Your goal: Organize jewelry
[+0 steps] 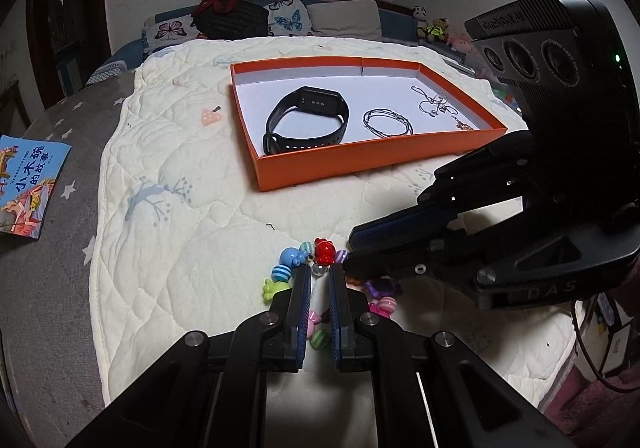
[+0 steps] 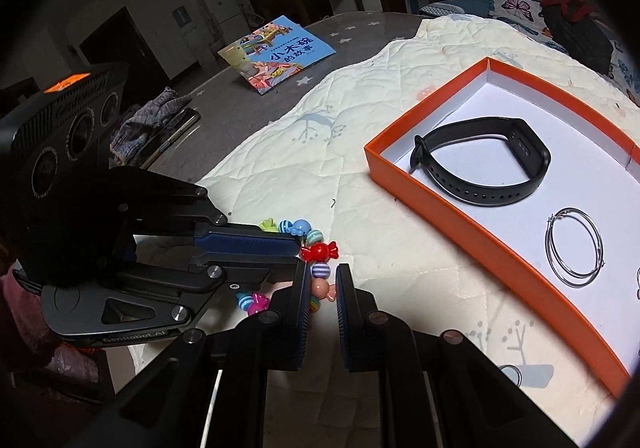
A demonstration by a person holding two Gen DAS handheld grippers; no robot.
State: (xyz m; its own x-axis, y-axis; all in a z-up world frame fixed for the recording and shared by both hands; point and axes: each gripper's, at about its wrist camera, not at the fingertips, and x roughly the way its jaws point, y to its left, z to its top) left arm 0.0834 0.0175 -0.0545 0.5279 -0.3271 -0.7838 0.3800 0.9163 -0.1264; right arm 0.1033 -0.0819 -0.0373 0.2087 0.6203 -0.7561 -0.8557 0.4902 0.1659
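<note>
Clearly "GenRobot.AI" marks the left claw (image 2: 298,250) body

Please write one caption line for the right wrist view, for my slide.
Both claws, right and left, meet at a colourful bead bracelet on the quilt, beside the orange tray holding a black watch.

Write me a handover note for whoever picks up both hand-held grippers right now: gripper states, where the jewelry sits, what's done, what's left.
Left hand-held gripper: shut on the colourful bead bracelet lying on the cream quilt.
Right hand-held gripper: jaws nearly closed around the same bracelet's beads; whether the pads press is unclear.
Done: black watch band, silver hoops and thin silver chain already lie in the orange box.
Left: lift the bead bracelet into the box, probably beside the watch band.
</note>
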